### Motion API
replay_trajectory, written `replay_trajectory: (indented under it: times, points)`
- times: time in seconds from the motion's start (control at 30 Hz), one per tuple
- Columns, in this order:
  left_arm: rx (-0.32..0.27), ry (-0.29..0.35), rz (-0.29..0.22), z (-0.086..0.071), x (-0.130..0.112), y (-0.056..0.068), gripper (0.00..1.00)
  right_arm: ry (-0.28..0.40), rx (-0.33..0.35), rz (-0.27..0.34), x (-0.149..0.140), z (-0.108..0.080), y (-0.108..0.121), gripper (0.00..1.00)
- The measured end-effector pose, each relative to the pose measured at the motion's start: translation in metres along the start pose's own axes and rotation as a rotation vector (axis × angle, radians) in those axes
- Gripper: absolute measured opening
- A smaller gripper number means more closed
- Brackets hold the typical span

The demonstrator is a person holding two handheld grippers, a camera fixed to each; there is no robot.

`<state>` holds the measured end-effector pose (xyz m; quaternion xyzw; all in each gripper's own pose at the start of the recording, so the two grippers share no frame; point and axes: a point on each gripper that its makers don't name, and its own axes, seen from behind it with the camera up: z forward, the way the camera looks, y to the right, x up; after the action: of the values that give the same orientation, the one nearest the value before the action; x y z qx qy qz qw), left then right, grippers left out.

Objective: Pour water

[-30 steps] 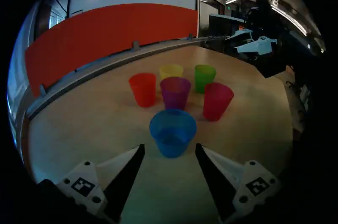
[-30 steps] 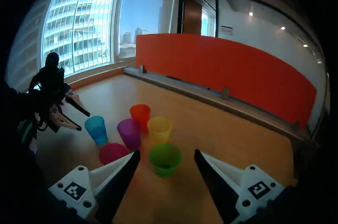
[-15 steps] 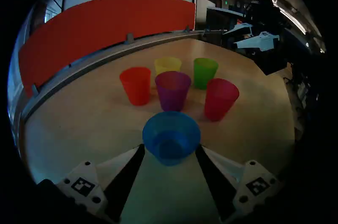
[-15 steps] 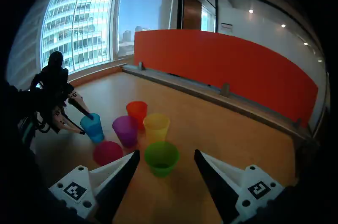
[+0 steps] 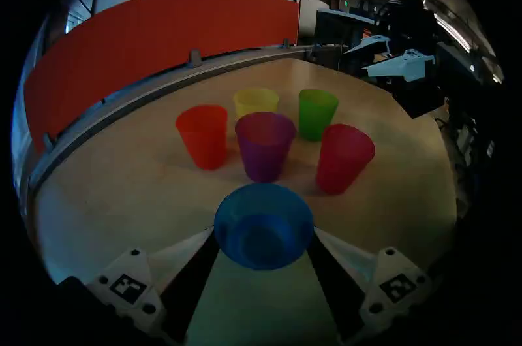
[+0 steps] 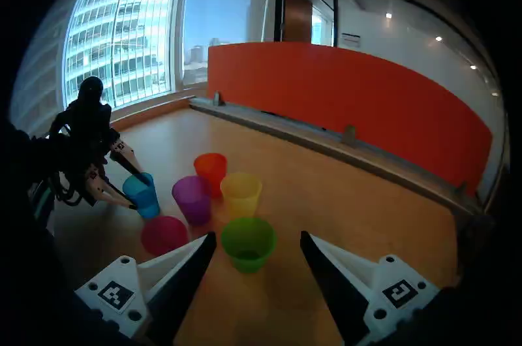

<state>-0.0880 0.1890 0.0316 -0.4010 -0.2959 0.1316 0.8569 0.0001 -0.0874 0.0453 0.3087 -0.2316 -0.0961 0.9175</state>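
The right gripper view takes in a tall window [image 6: 124, 39] with city towers outside. Beside it a long orange partition [image 6: 352, 98] runs along the far edge of the wooden tabletop [image 6: 326, 209].

In that view a person [image 6: 81, 127] appears as a dark shape at the left. They hold the left tongs [image 6: 138, 193] out over the tabletop, one finger on each side of the blue cup [image 6: 141, 194].

Six cups stand upright in a loose cluster on the tabletop. The blue cup is on the window side. The pink cup [image 6: 164, 234] and purple cup [image 6: 192, 198] are just beside it, with the red cup [image 6: 210, 172] and yellow cup [image 6: 241, 194] behind them. The green cup [image 6: 248, 242] is nearest the right tongs [image 6: 258, 236].

The right tongs are spread wide and grip nothing. The green cup sits ahead between their fingers [image 6: 186, 267], apart from both.

The left gripper view looks down into the blue cup from close by. Its rim spans the gap between the spread fingers and covers their tips. The left tongs are open around the cup, but I cannot tell whether they touch its wall. I also cannot tell whether there is water inside the cup. Far off in this view, the right tongs show as pale fingers against a dark background.
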Motion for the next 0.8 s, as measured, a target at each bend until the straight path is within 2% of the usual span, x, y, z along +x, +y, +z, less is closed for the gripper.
replay_trajectory:
  times: [0.47,0.8]
  points:
    - [0.007,0.009,0.001,0.004,0.002,0.000,0.87,-0.011,0.001,-0.003,-0.004,0.005,0.001,1.00]
    - [0.007,0.034,-0.001,-0.001,0.008,-0.001,0.87,-0.028,0.005,0.000,-0.015,0.012,0.000,1.00]
